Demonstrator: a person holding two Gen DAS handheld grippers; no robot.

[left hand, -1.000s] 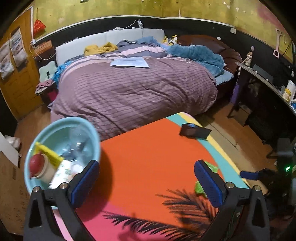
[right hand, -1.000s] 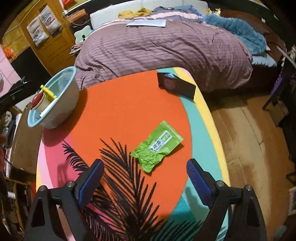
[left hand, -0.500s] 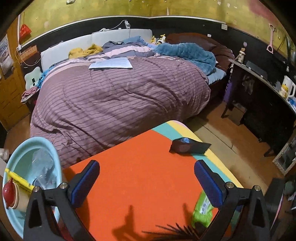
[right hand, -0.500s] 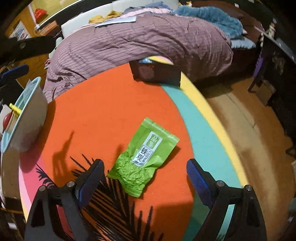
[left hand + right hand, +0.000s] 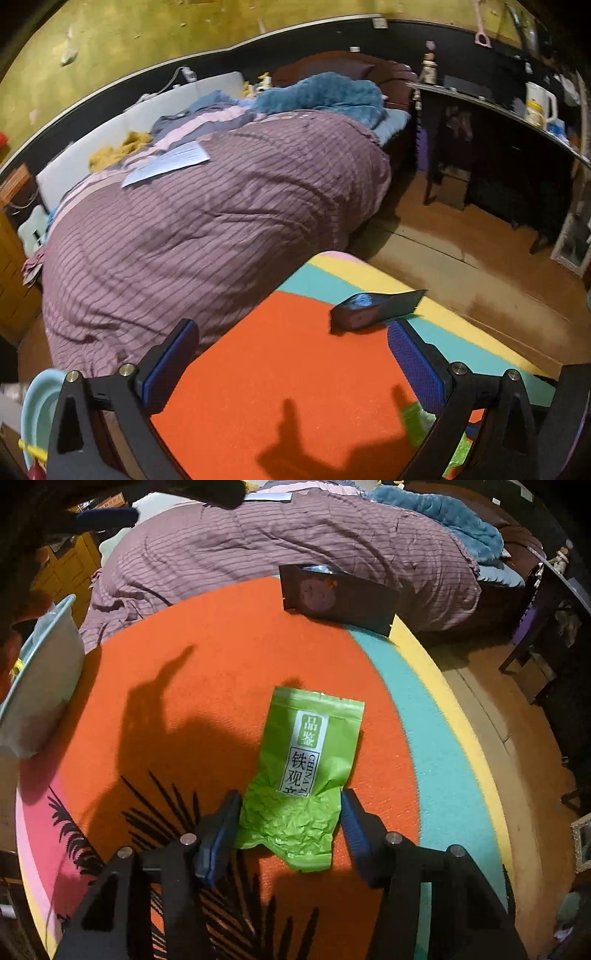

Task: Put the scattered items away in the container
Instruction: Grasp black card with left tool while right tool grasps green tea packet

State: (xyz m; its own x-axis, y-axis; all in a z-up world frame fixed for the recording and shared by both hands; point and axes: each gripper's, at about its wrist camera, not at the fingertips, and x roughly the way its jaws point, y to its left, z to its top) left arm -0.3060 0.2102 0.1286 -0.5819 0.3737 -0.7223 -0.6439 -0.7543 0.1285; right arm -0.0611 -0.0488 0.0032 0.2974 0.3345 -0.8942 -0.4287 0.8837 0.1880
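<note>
Your right gripper [image 5: 290, 829] stood low over the green tea packet [image 5: 303, 775], its jaws having just been closing; the blue pads flanked the packet's crumpled lower end, the left pad at its edge and the right pad just beside it. Whether either pad pressed the foil, I could not tell. The packet lay flat on the orange field of the table mat [image 5: 229, 657], well inside the mat's teal and yellow border.

Your left gripper [image 5: 291, 365] hung with jaws wide and nothing between them, over bare orange mat on the bed side of the packet.

Beyond the packet, toward the bed [image 5: 295, 542], a dark pouch [image 5: 338, 596] rested at the mat's far edge, reaching across the orange, teal and yellow bands. Open orange surface separated pouch and packet. The pale blue basin [image 5: 40, 686], the container, sat well apart from the packet at the mat's left edge in the right wrist view, its contents mostly hidden.

Past the mat's yellow border lay bare wooden floor [image 5: 461, 266]. The purple striped quilt came close up to the mat's far edge. A dark desk [image 5: 498, 147] stood against the wall beyond the floor.
</note>
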